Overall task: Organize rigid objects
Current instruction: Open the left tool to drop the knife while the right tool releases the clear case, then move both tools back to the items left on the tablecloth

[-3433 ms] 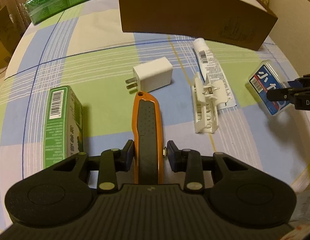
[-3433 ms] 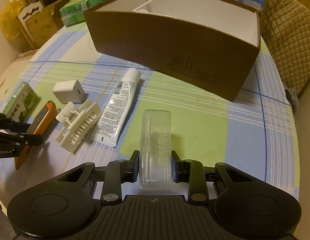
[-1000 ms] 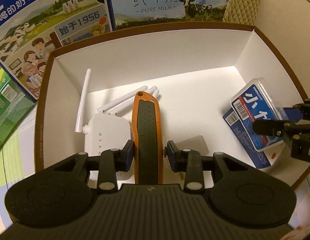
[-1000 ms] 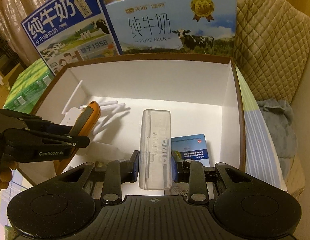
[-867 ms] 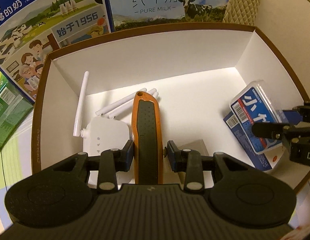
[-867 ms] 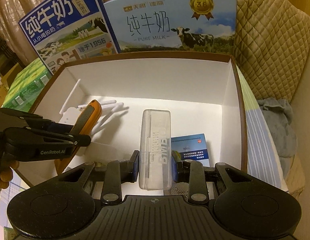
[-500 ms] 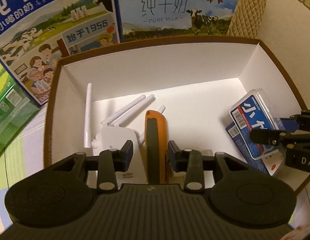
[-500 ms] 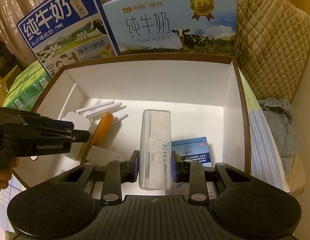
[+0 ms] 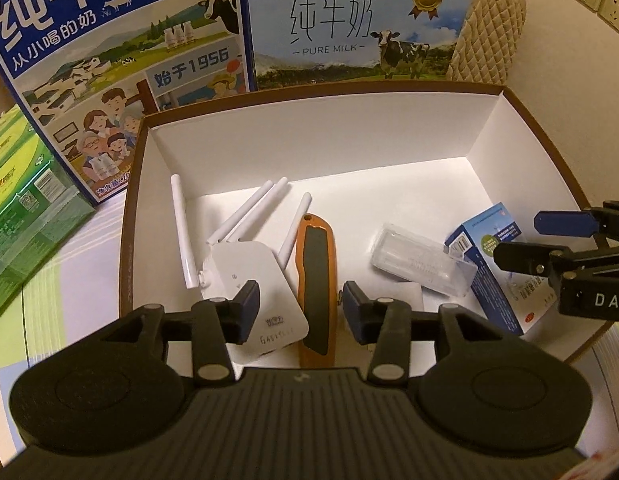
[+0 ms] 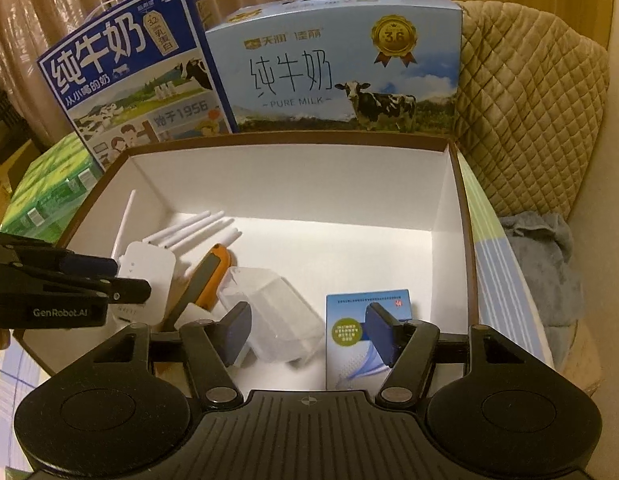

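Observation:
Both grippers hover over the brown box with a white inside (image 9: 509,148) (image 10: 445,184). My left gripper (image 9: 300,304) is open and empty; the orange utility knife (image 9: 315,276) (image 10: 207,276) lies on the box floor below it. My right gripper (image 10: 307,330) is open and empty; the clear plastic case (image 10: 275,318) (image 9: 423,262) lies on the box floor beside the knife. A white router with antennas (image 9: 245,276) (image 10: 149,264) lies at the left. A blue and white carton (image 9: 493,272) (image 10: 361,332) lies at the right.
Two milk cartons (image 9: 109,60) (image 10: 341,64) stand behind the box. A green pack (image 9: 21,200) lies to the left on the checked cloth. A quilted chair (image 10: 529,120) with a grey cloth (image 10: 545,264) stands to the right.
Both grippers carried their objects from the table over the box. The left opened and dropped the knife; then the right opened and dropped the clear case. Both have lifted slightly.

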`<move>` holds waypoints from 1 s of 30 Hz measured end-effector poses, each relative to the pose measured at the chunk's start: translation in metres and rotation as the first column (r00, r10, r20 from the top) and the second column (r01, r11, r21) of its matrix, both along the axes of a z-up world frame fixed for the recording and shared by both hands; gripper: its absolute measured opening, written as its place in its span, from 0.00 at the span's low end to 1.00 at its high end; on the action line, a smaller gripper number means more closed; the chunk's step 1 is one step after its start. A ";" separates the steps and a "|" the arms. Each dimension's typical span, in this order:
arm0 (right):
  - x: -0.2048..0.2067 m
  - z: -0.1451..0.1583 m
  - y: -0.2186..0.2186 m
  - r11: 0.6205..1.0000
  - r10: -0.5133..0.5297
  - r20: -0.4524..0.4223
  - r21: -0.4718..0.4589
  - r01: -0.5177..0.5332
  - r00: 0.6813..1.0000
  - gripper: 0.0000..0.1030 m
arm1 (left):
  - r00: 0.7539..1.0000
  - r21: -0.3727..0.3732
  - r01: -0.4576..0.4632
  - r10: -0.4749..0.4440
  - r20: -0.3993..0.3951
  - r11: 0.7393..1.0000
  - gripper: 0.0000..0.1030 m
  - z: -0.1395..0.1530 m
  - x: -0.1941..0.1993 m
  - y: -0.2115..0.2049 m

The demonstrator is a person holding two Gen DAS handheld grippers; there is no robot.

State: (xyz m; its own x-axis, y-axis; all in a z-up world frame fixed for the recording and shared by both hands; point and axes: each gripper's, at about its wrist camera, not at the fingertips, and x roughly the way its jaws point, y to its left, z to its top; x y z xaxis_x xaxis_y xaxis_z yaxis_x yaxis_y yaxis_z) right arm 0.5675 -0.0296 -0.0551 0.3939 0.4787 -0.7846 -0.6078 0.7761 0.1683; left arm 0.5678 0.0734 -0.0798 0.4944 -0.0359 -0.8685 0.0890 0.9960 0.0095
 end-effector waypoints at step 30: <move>-0.049 0.044 -0.035 0.999 0.006 0.037 0.041 -0.007 0.999 0.59 | 0.991 -0.058 -0.051 0.057 0.118 0.997 0.44 0.071 -0.079 0.001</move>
